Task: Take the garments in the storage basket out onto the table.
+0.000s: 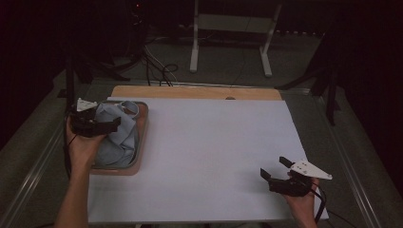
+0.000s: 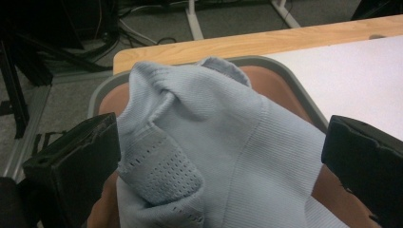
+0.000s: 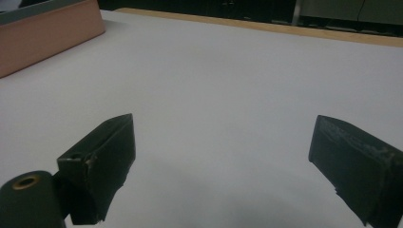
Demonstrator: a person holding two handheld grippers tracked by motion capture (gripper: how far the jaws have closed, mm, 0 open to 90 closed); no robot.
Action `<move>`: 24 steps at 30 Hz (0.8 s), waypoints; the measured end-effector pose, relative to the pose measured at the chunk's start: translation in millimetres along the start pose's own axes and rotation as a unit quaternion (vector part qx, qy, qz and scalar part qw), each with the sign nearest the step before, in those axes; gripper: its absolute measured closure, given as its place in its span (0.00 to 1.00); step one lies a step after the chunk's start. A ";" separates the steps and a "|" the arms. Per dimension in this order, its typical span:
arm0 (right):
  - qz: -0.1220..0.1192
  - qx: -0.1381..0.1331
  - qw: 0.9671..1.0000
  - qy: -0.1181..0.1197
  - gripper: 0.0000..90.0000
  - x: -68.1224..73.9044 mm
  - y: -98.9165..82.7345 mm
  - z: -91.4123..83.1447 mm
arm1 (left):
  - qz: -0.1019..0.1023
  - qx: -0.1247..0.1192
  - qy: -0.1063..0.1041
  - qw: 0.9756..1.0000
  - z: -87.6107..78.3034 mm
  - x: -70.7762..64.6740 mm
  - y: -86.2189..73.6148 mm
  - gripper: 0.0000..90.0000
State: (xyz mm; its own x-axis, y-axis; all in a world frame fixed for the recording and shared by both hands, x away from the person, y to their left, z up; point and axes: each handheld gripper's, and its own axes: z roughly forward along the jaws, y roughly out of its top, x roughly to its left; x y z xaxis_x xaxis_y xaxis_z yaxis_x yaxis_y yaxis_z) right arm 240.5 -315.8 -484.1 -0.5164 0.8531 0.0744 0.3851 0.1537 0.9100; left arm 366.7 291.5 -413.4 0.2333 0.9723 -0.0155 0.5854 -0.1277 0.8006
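**Cloth in tray, grasp not yet made**

We read the work in hand as getting the crumpled pale blue knit garment (image 1: 116, 135) out of the shallow brown tray with a grey rim (image 1: 142, 124) and onto the white sheet covering the counter (image 1: 204, 156). We judge it as barely started.

Where things are: the garment sits bunched inside the tray at the left of the high view, heaped above the rim. In the left gripper view it takes up the centre, with a ribbed fold and a perforated patch at lower centre, and the tray's grey rim curves round behind it.

Left gripper (image 1: 102, 124): at the left edge of the tray in the high view, over the garment. In the left gripper view (image 2: 218, 156) its jaws stand wide apart, one on each side of the cloth heap. The cloth lies between them and seems to brush the left jaw, but nothing is clamped.

Right gripper (image 1: 278, 168): at lower right of the high view, well apart from the tray, low over the bare white sheet. In the right gripper view (image 3: 223, 156) its jaws are apart with nothing but sheet between them; the tray's brown wall shows at upper left of that frame.

Done: the left gripper is positioned around the cloth. Left to do, as we judge it: close on the garment, lift it clear of the tray and lay it on the sheet, maybe with the right gripper's help. The wooden counter edge (image 1: 190, 91) runs along the top of the sheet.
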 end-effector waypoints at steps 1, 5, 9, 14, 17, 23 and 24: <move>0.000 0.000 1.000 0.000 0.09 0.0 0.0 0.0 | -0.001 0.003 0.001 1.000 1.4 0.4 -0.1 0.00; 0.000 0.000 1.000 0.000 0.09 0.0 0.1 0.0 | -0.006 0.015 0.003 1.000 8.4 1.0 -0.1 0.00; 0.001 -0.002 1.000 0.000 0.09 -0.5 0.2 -0.4 | -0.013 0.025 0.008 1.000 15.6 1.6 -1.1 0.00; 0.002 -0.003 1.000 0.000 0.09 -1.4 0.5 -1.5 | -0.018 0.033 0.013 0.999 19.2 3.2 -1.9 0.00; 0.002 -0.003 1.000 -0.001 0.09 -1.5 0.6 -1.9 | -0.019 0.038 0.014 0.999 20.7 4.2 -3.1 0.00; 0.001 -0.003 1.000 -0.001 0.09 -1.2 0.7 -1.9 | -0.018 0.055 0.015 0.998 27.7 4.5 -6.4 0.00; 0.001 -0.004 1.000 -0.001 0.09 -1.2 0.7 -1.9 | -0.017 0.059 0.015 0.998 29.4 4.2 -7.0 0.00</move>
State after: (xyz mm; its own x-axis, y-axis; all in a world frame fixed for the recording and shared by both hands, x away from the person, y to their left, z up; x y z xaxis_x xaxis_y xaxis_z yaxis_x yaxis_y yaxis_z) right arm 239.9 -317.6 -482.8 -0.5147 0.8541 0.0749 0.3802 0.1491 0.9128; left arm 386.4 290.7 -436.6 0.1895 0.9816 -0.0224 0.6799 -0.1148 0.7243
